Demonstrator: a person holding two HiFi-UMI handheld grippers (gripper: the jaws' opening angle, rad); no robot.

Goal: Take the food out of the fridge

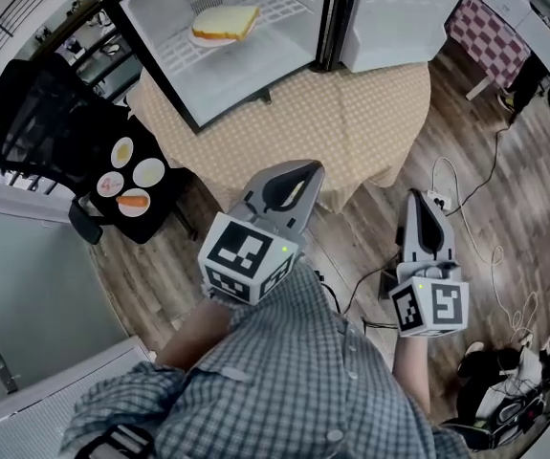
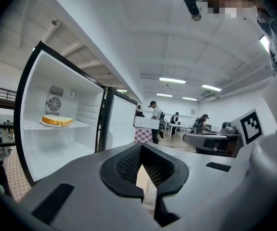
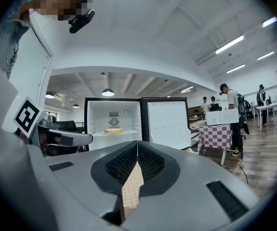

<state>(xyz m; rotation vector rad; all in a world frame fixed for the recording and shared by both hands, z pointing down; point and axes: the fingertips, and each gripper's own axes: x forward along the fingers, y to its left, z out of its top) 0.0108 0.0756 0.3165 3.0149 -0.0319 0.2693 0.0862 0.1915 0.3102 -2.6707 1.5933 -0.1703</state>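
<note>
A slice of sandwich bread (image 1: 225, 22) lies on a white plate (image 1: 202, 37), which rests on the wire shelf (image 1: 275, 8) inside the open fridge (image 1: 155, 51), just in front of the round fan grille on the fridge's back wall. The fridge door (image 1: 404, 12) is swung wide to the right of the fridge body. The fridge stands on a desk (image 1: 351, 113) covered with a tan checked cloth. Left of the fridge, lower than the desk, a black chair (image 1: 35, 113) stands beside a dark seat that carries several small plates (image 1: 148, 172); one of them holds an orange piece of food (image 1: 133, 201). Both tools are well short of the fridge, out past the desk's near edge, and point toward it. The left tool (image 1: 303, 172) has its jaws pressed together with nothing between them. The right tool (image 1: 418, 201), farther from the fridge's open side, also has its jaws pressed together at the tips and carries nothing.
</note>
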